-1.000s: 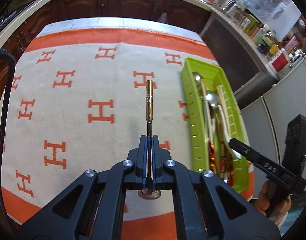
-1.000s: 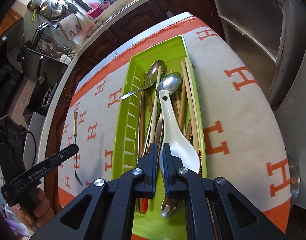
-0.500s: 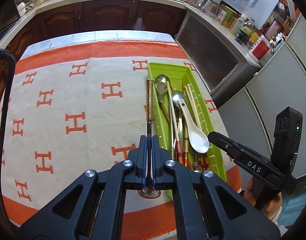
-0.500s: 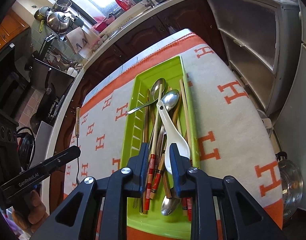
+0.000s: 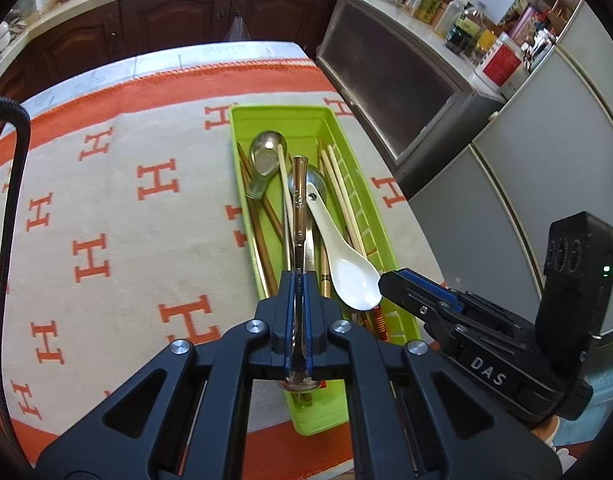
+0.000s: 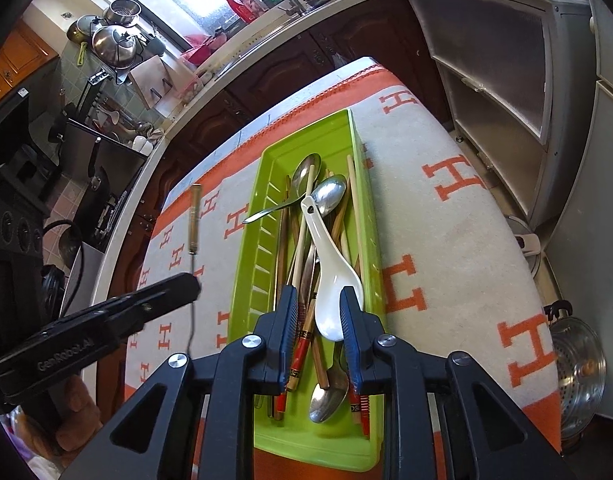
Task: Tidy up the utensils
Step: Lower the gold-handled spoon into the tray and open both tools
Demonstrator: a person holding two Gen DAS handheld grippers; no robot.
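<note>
Blanket: a cream cloth [image 5: 118,216] with orange H marks and an orange border covers the bench.
Tray: a long green tray [image 5: 302,122] lies along the blanket's right side, holding metal spoons, chopsticks [image 6: 356,216] and a white ceramic spoon [image 6: 330,280].
Right gripper [image 6: 317,314]: held over the tray's near end, jaws narrowly apart and empty; the ceramic spoon's bowl lies in the tray below the gap.
Left gripper [image 5: 300,286]: jaws clamped on the thin metal shaft of a gold-handled utensil [image 5: 299,200], whose handle points out over the tray's contents.
</note>
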